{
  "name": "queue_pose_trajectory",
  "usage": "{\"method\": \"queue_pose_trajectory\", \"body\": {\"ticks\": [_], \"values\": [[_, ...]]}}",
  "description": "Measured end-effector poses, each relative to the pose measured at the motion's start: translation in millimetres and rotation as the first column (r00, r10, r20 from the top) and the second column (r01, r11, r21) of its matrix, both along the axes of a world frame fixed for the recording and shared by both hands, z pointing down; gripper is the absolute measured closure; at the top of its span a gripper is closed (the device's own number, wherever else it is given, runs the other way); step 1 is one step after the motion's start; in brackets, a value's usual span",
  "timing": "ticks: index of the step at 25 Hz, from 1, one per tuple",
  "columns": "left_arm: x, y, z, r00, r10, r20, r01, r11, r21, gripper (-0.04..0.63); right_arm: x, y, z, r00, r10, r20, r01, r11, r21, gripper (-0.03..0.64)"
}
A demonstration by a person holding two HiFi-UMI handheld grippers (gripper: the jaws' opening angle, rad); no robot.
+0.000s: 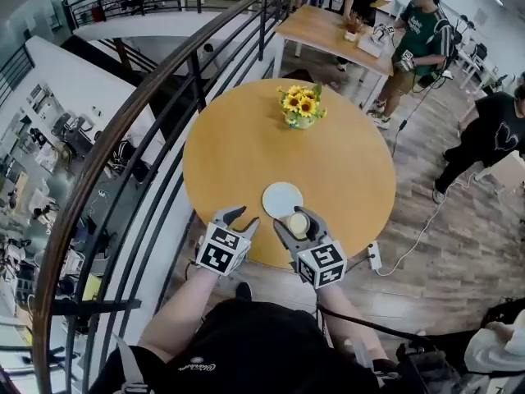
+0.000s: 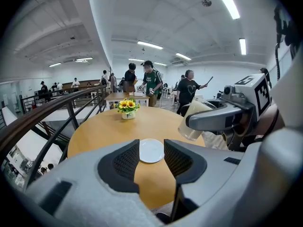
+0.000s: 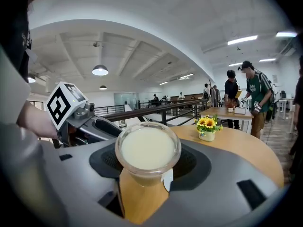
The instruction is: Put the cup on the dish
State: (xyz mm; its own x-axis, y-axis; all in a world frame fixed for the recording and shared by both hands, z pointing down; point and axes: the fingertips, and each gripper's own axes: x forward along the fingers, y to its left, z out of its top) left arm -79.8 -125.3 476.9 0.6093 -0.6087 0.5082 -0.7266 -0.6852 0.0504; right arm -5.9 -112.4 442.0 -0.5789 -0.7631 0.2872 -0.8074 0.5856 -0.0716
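Low in the head view, the right gripper point(image 1: 297, 217) clamps the cup point(image 1: 298, 224) just below the dish point(image 1: 281, 199); the left gripper point(image 1: 243, 217) gapes empty.

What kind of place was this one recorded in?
Probably an upper-level mezzanine in an open office or lab-style workspace. A curved railing overlooks a lower floor with desks, a round wooden table stands beside the railing, and people stand around a rectangular table behind.

Left tongs point(image 1: 239, 218) and right tongs point(image 1: 299, 222): grey moulded shells, black ribbed pads point(image 2: 124, 161), white marker cube point(image 1: 220, 251) on each. Black shirt point(image 1: 246, 343).
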Motion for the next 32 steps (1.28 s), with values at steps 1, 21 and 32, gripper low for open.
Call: {"method": "queue_pose_trajectory", "body": {"ticks": [1,21,32], "values": [[-4,-7,-2,1.000,0.009,0.002,-0.009,1.000,-0.003,0.430,-4,-8,-3,1.000,0.011,0.000,-0.011,1.000,0.002,0.367],[43,-48,22,0.998,0.064,0.001,-0.064,0.997,-0.039,0.431,30,-49,14,0.997,0.036,-0.063,-0.036,0.999,-0.001,0.365],[69,-58,35,0.999,0.034,0.018,-0.032,0.995,-0.091,0.431,65,-67,24,0.998,0.014,-0.056,-0.017,0.999,-0.050,0.365]]}}
